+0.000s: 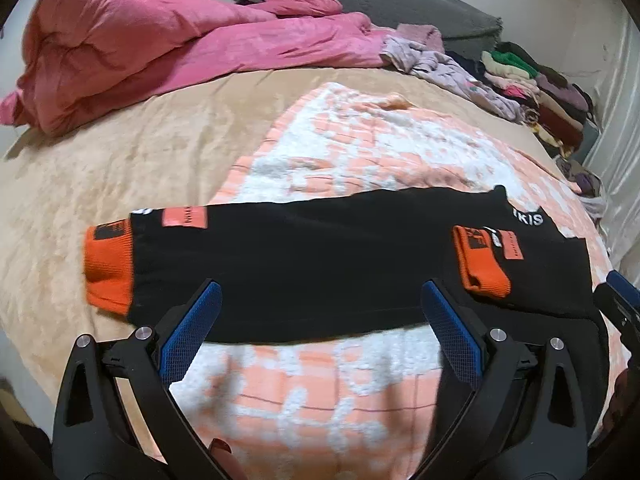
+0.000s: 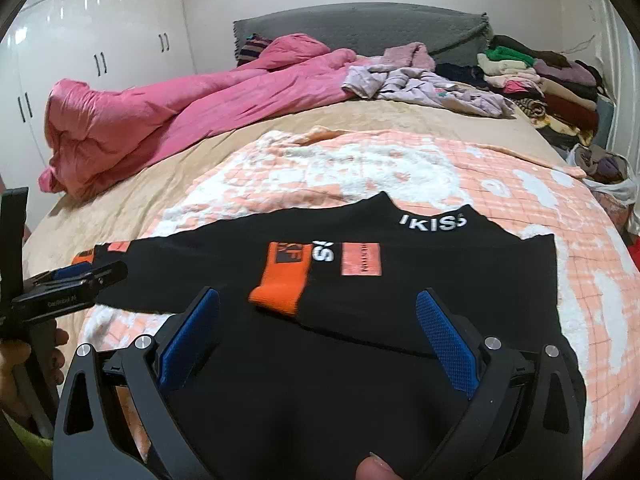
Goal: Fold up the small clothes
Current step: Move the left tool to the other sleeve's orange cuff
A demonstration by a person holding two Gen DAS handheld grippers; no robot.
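While the black sweatshirt lay flat across the peach-and-white blanket, one sleeve with its orange cuff was folded in over the body and the other sleeve stretched out sideways, ending in a second orange cuff. White lettering showed near the neckline and pale orange patches sat on both sleeves.

Both tongs were spread wide and held nothing. The left gripper hovered at the garment's near hem, its blue pads standing just over the edge of the cloth, the outstretched sleeve lying to its left. The right gripper sat above the body of the sweatshirt, the folded cuff lying just ahead between its fingers; whether the pads touched the fabric could not be told. A thumb tip showed at the bottom of the right wrist view.

Under the blanket lay a beige bedcover. Farther back were a crumpled pink duvet, loose lilac garments, a grey headboard and a stack of folded clothes beside the wall. White wardrobe doors stood to the left.
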